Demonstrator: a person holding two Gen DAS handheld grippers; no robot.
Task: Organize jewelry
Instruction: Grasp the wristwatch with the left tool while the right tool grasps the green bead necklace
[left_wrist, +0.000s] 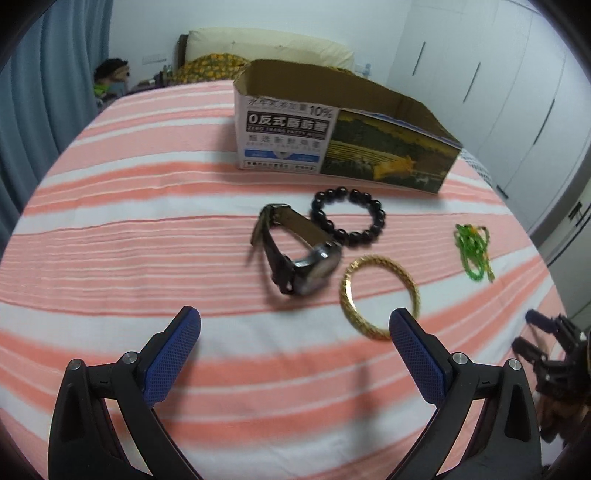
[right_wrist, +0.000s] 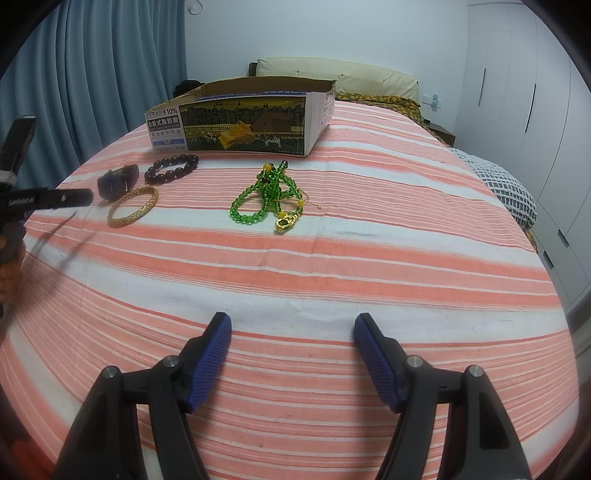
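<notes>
An open cardboard box (left_wrist: 343, 147) (right_wrist: 243, 122) stands on the striped bed. In front of it lie a black wristwatch (left_wrist: 295, 254) (right_wrist: 117, 181), a dark bead bracelet (left_wrist: 349, 216) (right_wrist: 171, 168), a gold bangle (left_wrist: 380, 295) (right_wrist: 133, 206) and a green bead necklace (left_wrist: 474, 251) (right_wrist: 267, 197). My left gripper (left_wrist: 295, 321) is open and empty, just short of the watch and bangle. My right gripper (right_wrist: 293, 325) is open and empty, well short of the green necklace; it also shows at the right edge of the left wrist view (left_wrist: 543, 339).
The pink-and-white striped bedspread (right_wrist: 369, 258) covers the bed. Blue curtains (right_wrist: 92, 74) hang at the left, white wardrobes (right_wrist: 535, 92) stand at the right, and pillows with a headboard (right_wrist: 340, 75) are behind the box. A knitted blanket (right_wrist: 506, 184) lies at the right edge.
</notes>
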